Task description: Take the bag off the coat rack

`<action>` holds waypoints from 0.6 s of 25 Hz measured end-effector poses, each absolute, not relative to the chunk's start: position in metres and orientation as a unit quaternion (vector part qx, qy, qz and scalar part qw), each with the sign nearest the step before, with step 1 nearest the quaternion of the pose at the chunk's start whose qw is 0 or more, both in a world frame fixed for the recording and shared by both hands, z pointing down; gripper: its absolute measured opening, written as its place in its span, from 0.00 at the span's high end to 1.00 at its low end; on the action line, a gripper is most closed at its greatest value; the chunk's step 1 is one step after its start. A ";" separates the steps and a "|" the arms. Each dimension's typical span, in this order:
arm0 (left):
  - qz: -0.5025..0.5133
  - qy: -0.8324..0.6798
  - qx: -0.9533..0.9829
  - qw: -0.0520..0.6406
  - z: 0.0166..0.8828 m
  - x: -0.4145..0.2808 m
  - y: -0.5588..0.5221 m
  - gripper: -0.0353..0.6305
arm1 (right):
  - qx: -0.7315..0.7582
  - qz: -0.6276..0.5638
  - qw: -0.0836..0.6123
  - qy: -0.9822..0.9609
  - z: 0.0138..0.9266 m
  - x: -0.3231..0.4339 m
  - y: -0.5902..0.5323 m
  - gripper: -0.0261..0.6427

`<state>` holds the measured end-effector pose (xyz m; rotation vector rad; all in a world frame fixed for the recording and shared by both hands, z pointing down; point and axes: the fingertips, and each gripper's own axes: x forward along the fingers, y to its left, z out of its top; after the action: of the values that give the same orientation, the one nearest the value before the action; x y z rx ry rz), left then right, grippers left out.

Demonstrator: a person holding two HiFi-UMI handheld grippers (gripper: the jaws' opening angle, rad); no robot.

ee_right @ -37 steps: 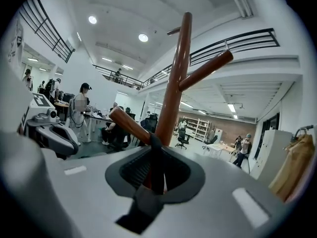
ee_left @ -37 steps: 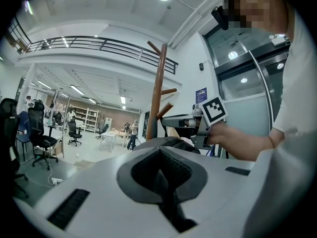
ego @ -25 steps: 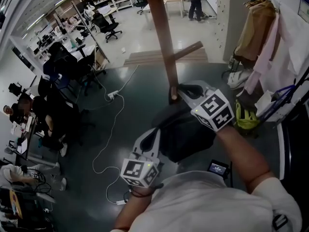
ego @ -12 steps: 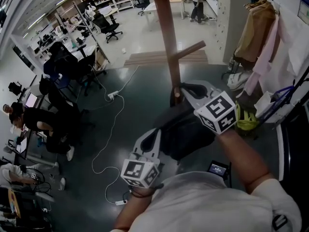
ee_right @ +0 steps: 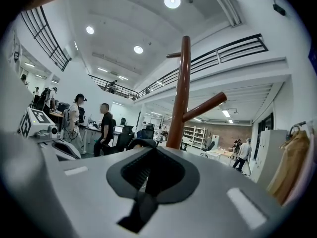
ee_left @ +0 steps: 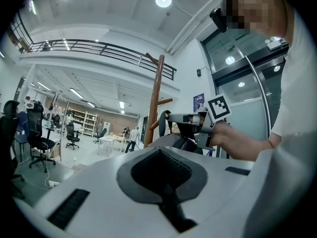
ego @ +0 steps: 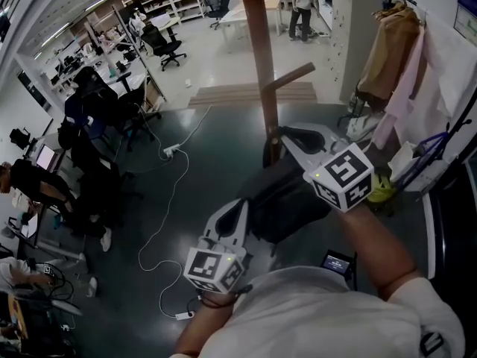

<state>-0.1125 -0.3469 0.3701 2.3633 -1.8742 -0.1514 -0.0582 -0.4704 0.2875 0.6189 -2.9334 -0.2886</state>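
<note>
Black bag hangs beside coat rack pole, between grippers. Right gripper clamped on strap loop. Left gripper jaws closed, empty, tips at bag side. Bag looks soft, floppy, moderate weight: lift by strap, support body underneath. Can't tell if strap clears peg.

Coat rack top out of frame
</note>
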 end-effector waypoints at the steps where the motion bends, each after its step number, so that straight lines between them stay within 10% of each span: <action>1: -0.051 -0.619 0.782 0.059 0.367 -0.113 -0.344 0.94 | 0.206 -0.096 0.063 -0.972 0.285 -0.058 -0.467 0.93; 15: -0.053 -0.584 0.806 0.078 0.364 -0.128 -0.293 0.94 | 0.247 -0.054 0.055 -0.966 0.297 -0.057 -0.410 0.93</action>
<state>-0.1284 -0.2930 0.3643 2.4150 -1.7490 -0.1581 -0.0568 -0.4103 0.2972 0.7498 -2.9324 -0.1648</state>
